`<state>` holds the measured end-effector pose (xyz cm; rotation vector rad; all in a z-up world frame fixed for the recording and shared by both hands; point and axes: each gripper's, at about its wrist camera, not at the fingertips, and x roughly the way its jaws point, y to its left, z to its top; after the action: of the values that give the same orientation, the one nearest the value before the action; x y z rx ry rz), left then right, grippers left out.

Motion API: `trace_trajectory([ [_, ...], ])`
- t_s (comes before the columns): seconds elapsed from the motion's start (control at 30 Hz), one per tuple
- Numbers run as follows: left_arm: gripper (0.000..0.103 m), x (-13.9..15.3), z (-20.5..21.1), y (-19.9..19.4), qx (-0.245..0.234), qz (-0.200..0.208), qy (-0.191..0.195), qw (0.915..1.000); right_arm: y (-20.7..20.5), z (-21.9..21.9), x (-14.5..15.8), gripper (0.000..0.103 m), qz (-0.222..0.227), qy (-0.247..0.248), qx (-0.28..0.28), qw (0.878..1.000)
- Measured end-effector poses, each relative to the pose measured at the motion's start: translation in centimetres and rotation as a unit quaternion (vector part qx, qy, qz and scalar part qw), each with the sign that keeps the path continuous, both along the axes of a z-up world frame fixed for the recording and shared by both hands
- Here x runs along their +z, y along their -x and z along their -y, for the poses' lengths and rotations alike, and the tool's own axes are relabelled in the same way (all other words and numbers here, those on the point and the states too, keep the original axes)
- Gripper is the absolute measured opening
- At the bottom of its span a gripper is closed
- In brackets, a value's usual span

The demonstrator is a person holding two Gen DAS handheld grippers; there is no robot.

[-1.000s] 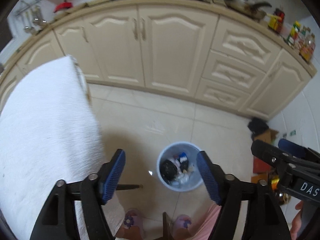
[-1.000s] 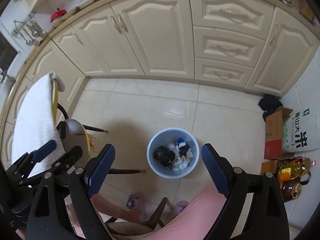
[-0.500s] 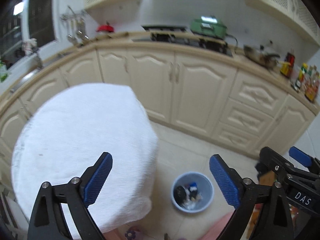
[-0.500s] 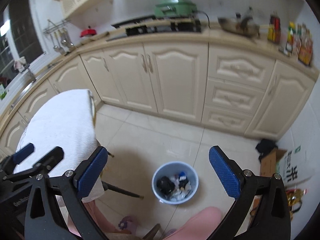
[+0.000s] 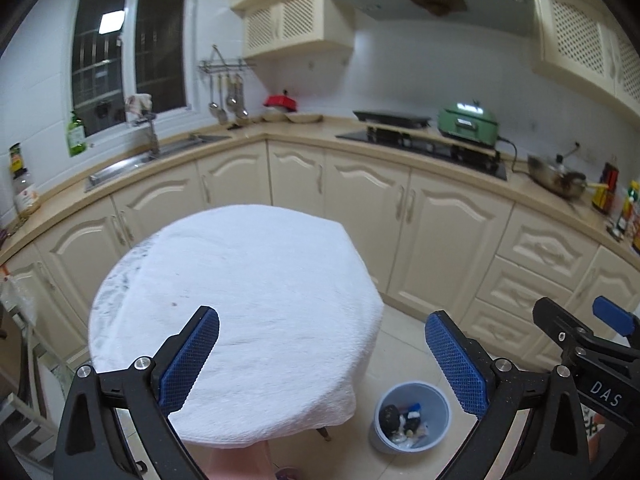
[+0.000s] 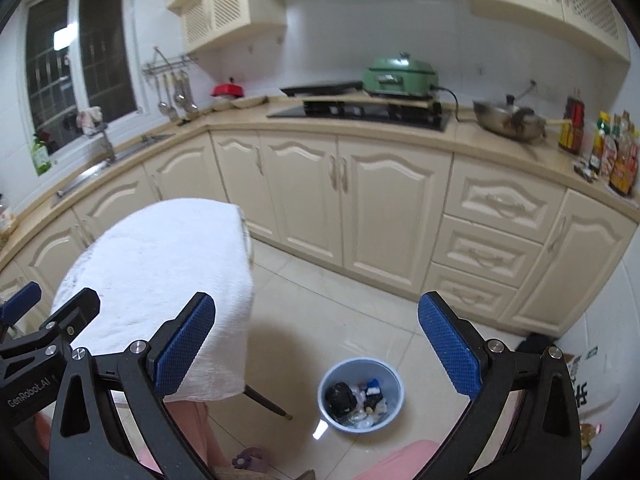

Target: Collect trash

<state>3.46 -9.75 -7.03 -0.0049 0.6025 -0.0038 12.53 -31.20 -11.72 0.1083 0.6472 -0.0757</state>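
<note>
A pale blue trash bin (image 5: 410,416) stands on the tiled floor, holding a black bag and mixed scraps; it also shows in the right wrist view (image 6: 360,394). My left gripper (image 5: 324,360) is open and empty, held above the near edge of a round table under a white cloth (image 5: 240,300). My right gripper (image 6: 316,354) is open and empty, held high above the bin. The right gripper's body shows at the right edge of the left wrist view (image 5: 592,360). No loose trash shows on the cloth.
Cream cabinets (image 6: 360,200) and a counter with a hob (image 6: 360,114), green cooker (image 6: 400,76), wok (image 6: 508,120) and bottles (image 6: 612,148) run behind. The sink (image 5: 148,158) is at the left. The table's leg (image 6: 268,400) stands near the bin. My legs and slippers are below.
Both grippers have tilted up from looking down at the bin to looking across the kitchen. The bin has slid low in both views. Both stay open.
</note>
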Motion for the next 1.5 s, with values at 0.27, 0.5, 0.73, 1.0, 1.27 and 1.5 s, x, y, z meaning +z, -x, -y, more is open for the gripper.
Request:
trace_trajectory([
  [0.27,0.102,1.8,-0.3,7.9,0.023,0.053,0.003,0.9983,2.5,-2.4,3.1,0.103,0.05,0.029,0.024,0.998],
  [0.5,0.102,2.1,-1.1,14.0,0.029,0.072,0.024,0.9967,4.2,-3.8,4.1,0.103,0.066,0.049,0.029,0.996],
  [0.73,0.102,2.5,-1.7,15.6,0.029,0.066,0.03,0.9969,5.1,-4.1,4.7,0.103,0.073,0.054,0.023,0.996],
  [1.0,0.102,3.8,-2.3,14.4,0.021,0.062,0.028,0.9975,5.4,-4.5,4.9,0.103,0.074,0.068,0.006,0.995],
  [1.27,0.102,4.2,-1.6,13.4,0.031,0.069,0.017,0.997,5.6,-5.1,4.7,0.103,0.064,0.074,0.012,0.995],
  [1.5,0.102,4.3,-1.9,13.3,0.034,0.065,0.024,0.997,5.8,-5.7,4.8,0.103,0.064,0.071,0.018,0.995],
])
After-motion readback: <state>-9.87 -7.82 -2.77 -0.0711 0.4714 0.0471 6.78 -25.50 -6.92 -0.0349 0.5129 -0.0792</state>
